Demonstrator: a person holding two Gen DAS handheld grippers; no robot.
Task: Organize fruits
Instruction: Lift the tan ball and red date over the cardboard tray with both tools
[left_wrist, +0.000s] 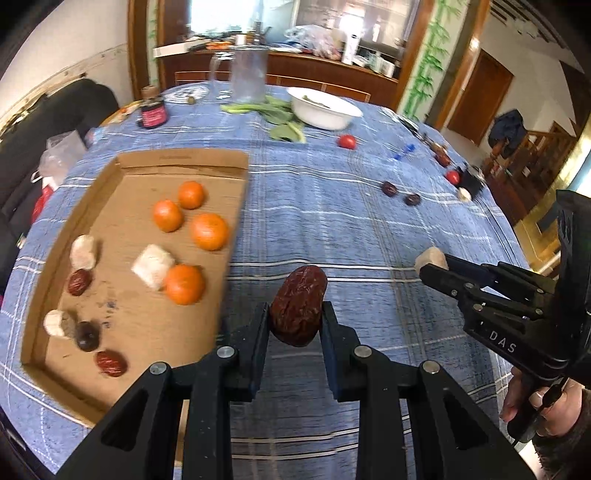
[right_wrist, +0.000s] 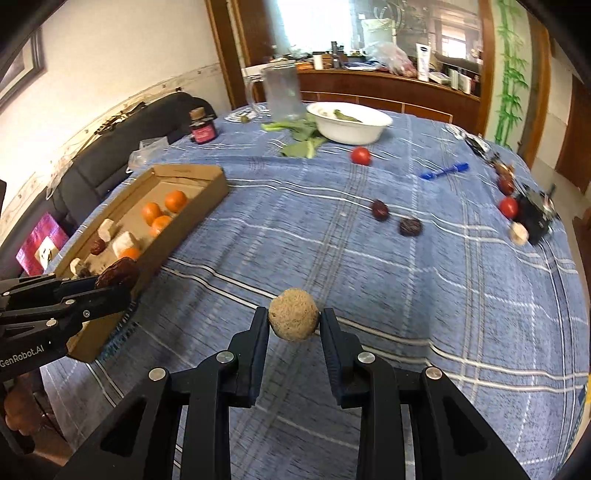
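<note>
Left of the left gripper (left_wrist: 295, 314) lies the box (left_wrist: 184, 157), an open cardboard tray on the blue cloth (left_wrist: 332, 221). It holds four oranges (left_wrist: 209, 231), pale chunks (left_wrist: 153, 266) and several dates (left_wrist: 79, 282). The left gripper's jaws are nearly closed on a wrinkled red date (left_wrist: 298, 304) — the pads press its sides, and it stands up between them just right of the box's near wall.

To that gripper's right, well apart, the right gripper (right_wrist: 294, 319) hangs over the cloth. Its jaws are drawn in tight on a round, pale, rough-cut chunk (right_wrist: 293, 314), held clear of the cloth. A hand (left_wrist: 543, 402) grips its handle.

Ahead of the right gripper and a little right lie two loose dates (right_wrist: 379, 209) side by side; further on, a tomato (right_wrist: 360, 155) and a blue pen (right_wrist: 443, 171). Far right, near the cloth's edge, sit another tomato (right_wrist: 508, 206) and a pale chunk beside a black object (right_wrist: 535, 218). At the far end — a white bowl (right_wrist: 349, 129) with greens (right_wrist: 303, 142) beside it.
</note>
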